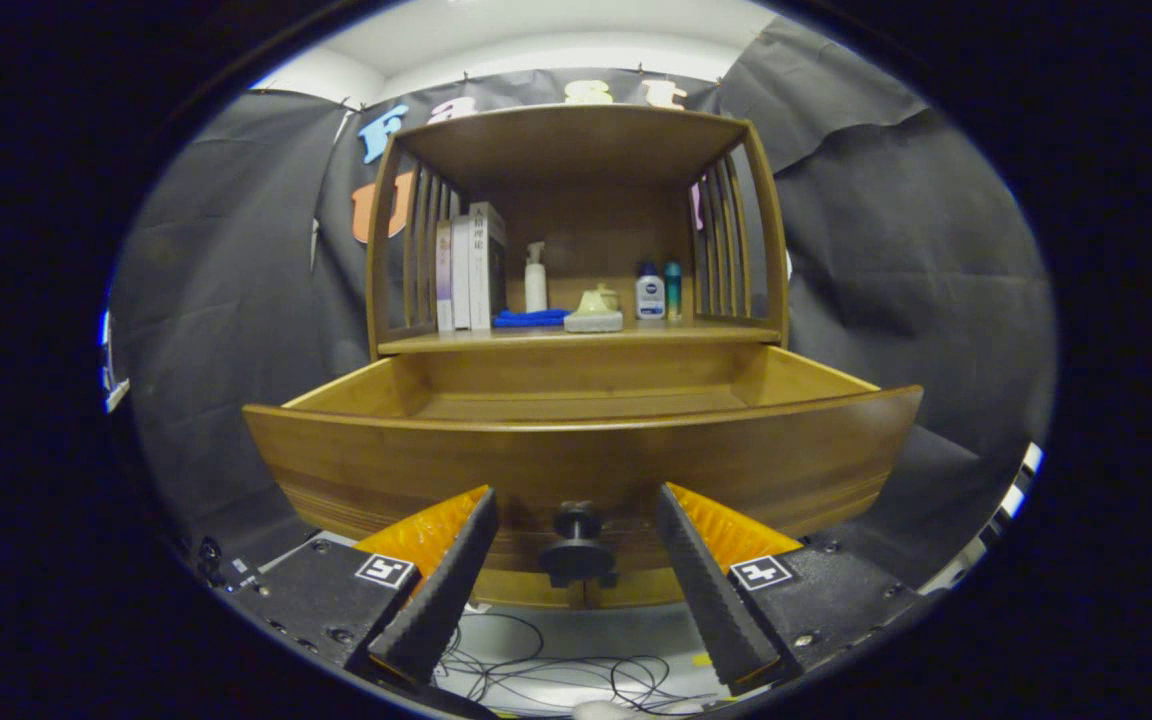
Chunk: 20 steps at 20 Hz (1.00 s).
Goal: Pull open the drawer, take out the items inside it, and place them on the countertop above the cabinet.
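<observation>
the dark round knob [577, 548] on the drawer [586, 455] front sits between the two fingers of the gripper [576, 510], which stand wide apart and touch nothing. the drawer is pulled well out of the wooden cabinet [576, 250]; the part of its smooth wooden floor that shows is bare. the fingers are black ribbed wedges with orange backs, pointing level at the curved drawer front. on the countertop [576, 338] above stand books [471, 265], a white pump bottle [535, 278], a blue cloth [530, 318], a pale dish [593, 310] and two small bottles [659, 291]. cables [556, 670] lie on the floor below.
</observation>
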{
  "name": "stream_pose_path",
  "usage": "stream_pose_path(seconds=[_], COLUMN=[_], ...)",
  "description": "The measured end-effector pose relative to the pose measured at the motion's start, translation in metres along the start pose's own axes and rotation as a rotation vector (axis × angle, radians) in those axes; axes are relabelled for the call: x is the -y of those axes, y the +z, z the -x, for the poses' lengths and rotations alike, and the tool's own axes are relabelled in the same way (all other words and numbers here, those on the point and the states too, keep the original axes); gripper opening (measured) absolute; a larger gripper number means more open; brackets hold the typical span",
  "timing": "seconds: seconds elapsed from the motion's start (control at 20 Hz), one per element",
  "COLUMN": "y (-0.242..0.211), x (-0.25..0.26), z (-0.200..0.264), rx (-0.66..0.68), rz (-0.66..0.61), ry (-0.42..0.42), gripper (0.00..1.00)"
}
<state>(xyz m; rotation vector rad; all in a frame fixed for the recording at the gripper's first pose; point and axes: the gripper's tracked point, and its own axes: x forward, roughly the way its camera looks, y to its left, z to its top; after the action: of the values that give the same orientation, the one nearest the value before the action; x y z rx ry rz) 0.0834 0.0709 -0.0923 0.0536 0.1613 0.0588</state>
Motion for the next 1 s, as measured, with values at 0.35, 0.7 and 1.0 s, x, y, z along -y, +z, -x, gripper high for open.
stream_pose_path(seconds=[0.35,0.7,1.0], y=[-0.001,0.005,0.011], x=[0.004,0.004,0.002], z=[-0.015,-0.032,-0.054], rx=[0.047,0.032,0.024], rz=[0.019,0.021,0.015], ry=[-0.021,-0.008,-0.011], gripper=[1.0,1.0,1.0])
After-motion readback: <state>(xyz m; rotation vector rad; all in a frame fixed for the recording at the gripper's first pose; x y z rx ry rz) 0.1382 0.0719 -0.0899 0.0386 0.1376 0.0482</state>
